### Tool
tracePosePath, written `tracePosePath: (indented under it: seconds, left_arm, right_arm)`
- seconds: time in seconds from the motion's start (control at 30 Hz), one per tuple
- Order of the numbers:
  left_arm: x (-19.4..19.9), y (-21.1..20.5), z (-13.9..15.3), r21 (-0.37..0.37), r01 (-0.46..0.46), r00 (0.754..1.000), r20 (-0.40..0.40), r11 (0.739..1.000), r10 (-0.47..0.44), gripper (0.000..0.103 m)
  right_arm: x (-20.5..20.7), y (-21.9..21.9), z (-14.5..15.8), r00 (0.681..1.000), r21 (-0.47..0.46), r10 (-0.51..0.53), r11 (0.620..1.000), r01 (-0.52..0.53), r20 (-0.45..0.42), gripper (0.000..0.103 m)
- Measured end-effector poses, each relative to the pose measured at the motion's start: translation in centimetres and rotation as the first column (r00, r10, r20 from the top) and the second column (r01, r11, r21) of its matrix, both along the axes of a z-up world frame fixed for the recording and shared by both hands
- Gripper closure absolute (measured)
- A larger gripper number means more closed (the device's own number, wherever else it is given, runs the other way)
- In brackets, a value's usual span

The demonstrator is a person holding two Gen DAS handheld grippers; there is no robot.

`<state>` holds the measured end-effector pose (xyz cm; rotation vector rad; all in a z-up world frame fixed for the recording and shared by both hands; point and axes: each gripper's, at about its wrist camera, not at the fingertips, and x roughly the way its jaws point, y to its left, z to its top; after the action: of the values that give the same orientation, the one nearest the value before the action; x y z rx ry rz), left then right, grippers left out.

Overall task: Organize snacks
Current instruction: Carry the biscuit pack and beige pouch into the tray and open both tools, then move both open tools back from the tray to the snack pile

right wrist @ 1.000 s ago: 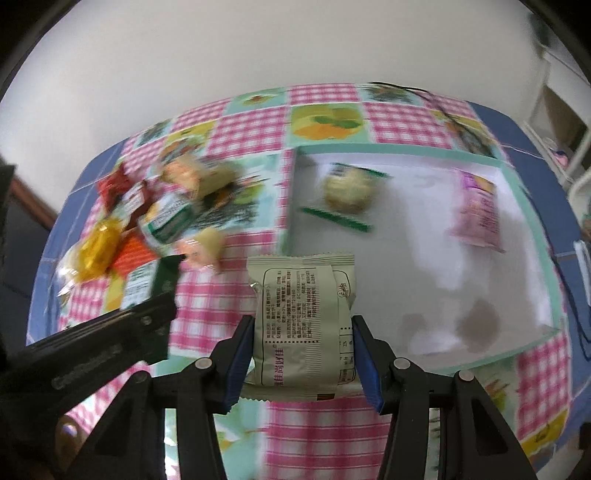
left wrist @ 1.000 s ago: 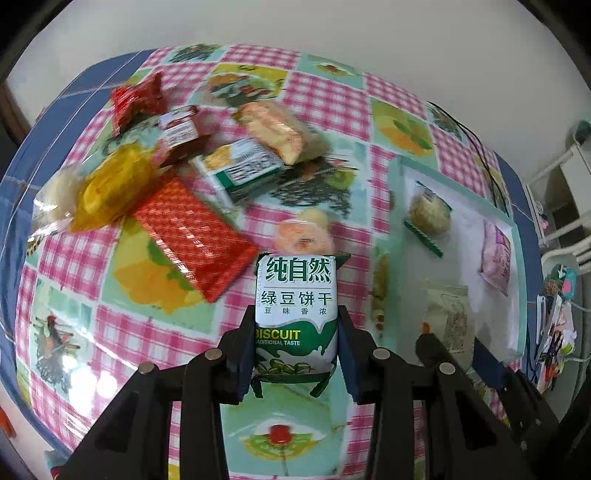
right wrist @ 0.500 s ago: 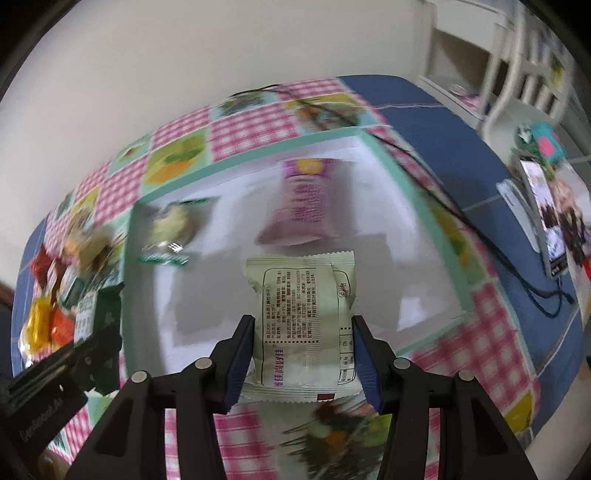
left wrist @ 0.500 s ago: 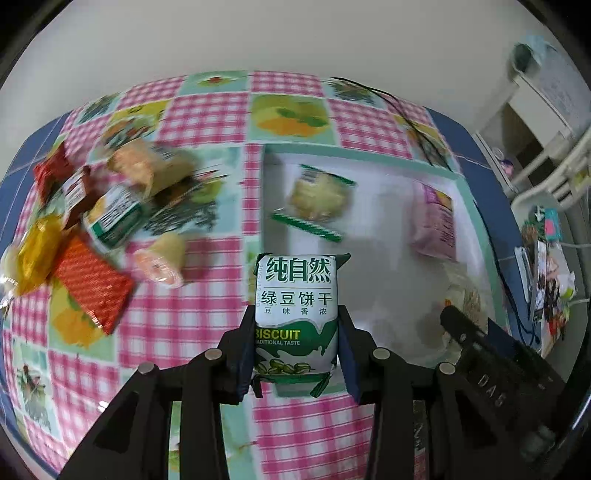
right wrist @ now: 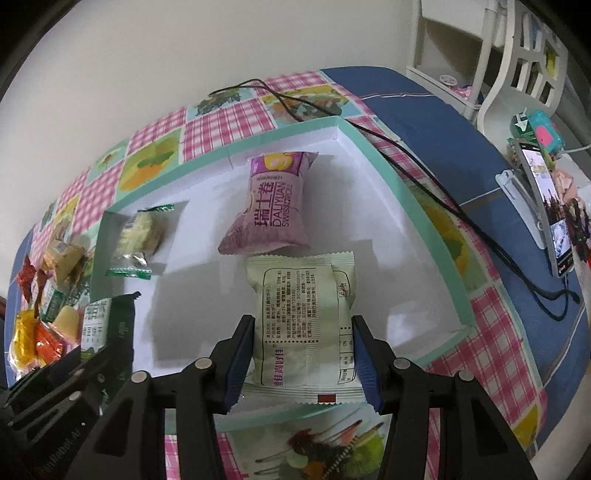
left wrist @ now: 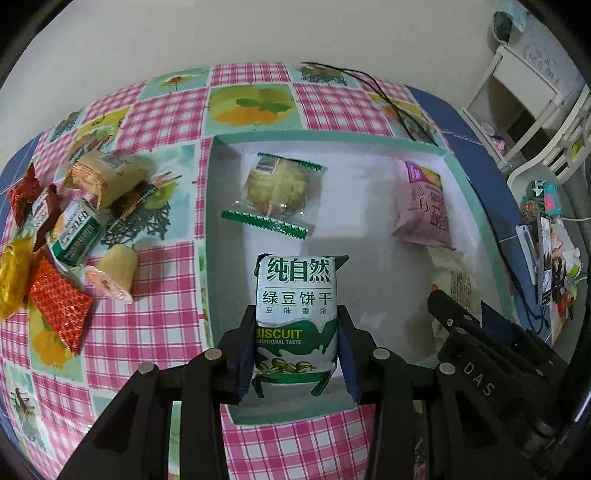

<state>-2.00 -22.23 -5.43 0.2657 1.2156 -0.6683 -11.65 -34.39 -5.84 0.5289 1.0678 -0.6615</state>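
Both packets are over the tray (left wrist: 476, 192) now, your left hand-held gripper (left wrist: 297, 354) clamped on the green biscuit pack (left wrist: 296, 310), your right hand-held gripper (right wrist: 301, 354) clamped on the pale snack packet (right wrist: 304, 314), so lower each onto bare white floor clear of the pink roll packet (right wrist: 275, 206) before letting go.

A pink-checked tablecloth (left wrist: 162, 118) with fruit-print squares covers the table, a blue cloth (right wrist: 436, 110) showing past its edge. A black cable (right wrist: 436, 195) trails from twelve o'clock toward three — ending near a phone (right wrist: 550, 206) propped on a stand. White furniture (right wrist: 509, 44) stands at one o'clock before a plain wall (left wrist: 258, 33).
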Motion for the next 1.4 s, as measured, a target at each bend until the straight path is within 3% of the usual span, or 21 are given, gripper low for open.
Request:
tracePosePath:
  seconds: [0.23,0.33,0.53,0.77,1.0,1.07,1.13,1.27,1.33,1.4]
  left_arm:
    - [0.5,-0.1,-1.1,0.002,-0.007,1.000,-0.011,1.000,0.007,0.061]
    - [0.6,0.2,-0.7,-0.005,-0.006,1.000,-0.004,1.000,0.006,0.041]
    - [0.8,0.8,1.3,-0.028,-0.014,1.000,0.022,1.000,0.015,0.033]
    - [1.9,2.9,3.0,-0.004,-0.088,0.995,0.055,0.996,0.089,0.032]
    - [3.9,5.5,1.7,0.054,-0.189,0.982,0.032,0.980,0.188,0.032]
    - [4.3,6.0,1.3,0.064,-0.213,0.977,0.021,0.975,0.212,0.028]
    - [4.6,6.5,0.9,0.076,-0.233,0.973,0.018,0.970,0.232,0.018]
    - [4.9,7.0,0.3,0.093,-0.265,0.964,0.012,0.960,0.265,0.015]
    - [5.0,7.2,0.1,0.103,-0.275,0.961,0.023,0.956,0.274,0.008]
    - [5.1,7.3,-0.1,0.113,-0.282,0.959,0.032,0.953,0.280,0.008]
  right_arm:
    - [0.5,0.2,-0.9,1.000,0.014,0.011,1.000,-0.011,-0.014,0.048]
    - [0.6,0.0,-1.0,1.000,0.021,0.005,1.000,-0.005,-0.014,0.048]
    - [0.4,0.3,0.1,1.000,-0.005,0.003,1.000,-0.003,0.006,0.046]
    - [0.1,0.9,1.7,0.999,-0.023,0.006,1.000,-0.006,0.033,0.046]
    - [0.2,1.3,1.0,1.000,-0.007,0.019,1.000,-0.019,0.008,0.046]
    - [0.3,1.4,0.8,1.000,-0.009,0.027,1.000,-0.027,0.001,0.046]
    - [0.4,1.6,0.6,0.999,-0.011,0.035,0.999,-0.035,-0.004,0.039]
    - [0.6,1.8,0.5,0.999,-0.029,0.050,0.998,-0.050,-0.008,0.025]
    - [0.7,1.9,0.6,0.998,-0.044,0.058,0.997,-0.058,-0.005,0.011]
    - [0.8,2.1,0.6,0.998,-0.052,0.068,0.996,-0.068,-0.006,0.009]
